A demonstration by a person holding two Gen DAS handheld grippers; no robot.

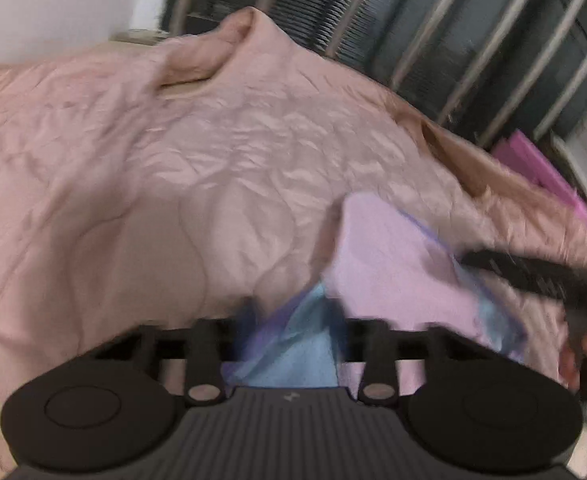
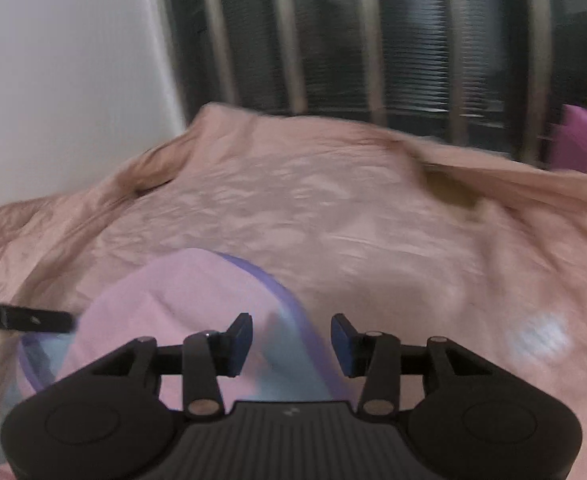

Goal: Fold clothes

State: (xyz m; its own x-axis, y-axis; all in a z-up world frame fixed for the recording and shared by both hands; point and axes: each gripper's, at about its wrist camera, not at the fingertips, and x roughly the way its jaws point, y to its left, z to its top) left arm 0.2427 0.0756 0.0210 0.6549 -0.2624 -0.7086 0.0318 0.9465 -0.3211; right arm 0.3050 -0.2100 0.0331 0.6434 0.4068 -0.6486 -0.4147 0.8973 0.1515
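Note:
A pale pink garment [image 1: 393,264] with light blue lining and a purple edge lies on a pink quilted bedspread [image 1: 173,160]. My left gripper [image 1: 291,312] is shut on a bunched blue and purple part of the garment at its near left end. In the right wrist view the garment [image 2: 173,300] spreads from lower left to centre. My right gripper [image 2: 291,336] stands open, and the purple edge runs through the gap without touching either pad. The right gripper's black finger [image 1: 493,264] reaches in over the garment's right side. The left gripper's finger [image 2: 33,318] shows at the left edge.
The bedspread [image 2: 373,220] is wrinkled, with raised folds along its far edge. Behind it is a barred window with dark blinds [image 2: 413,40] and a white wall [image 2: 53,100]. A magenta object [image 1: 541,168] sits beyond the bed at the right.

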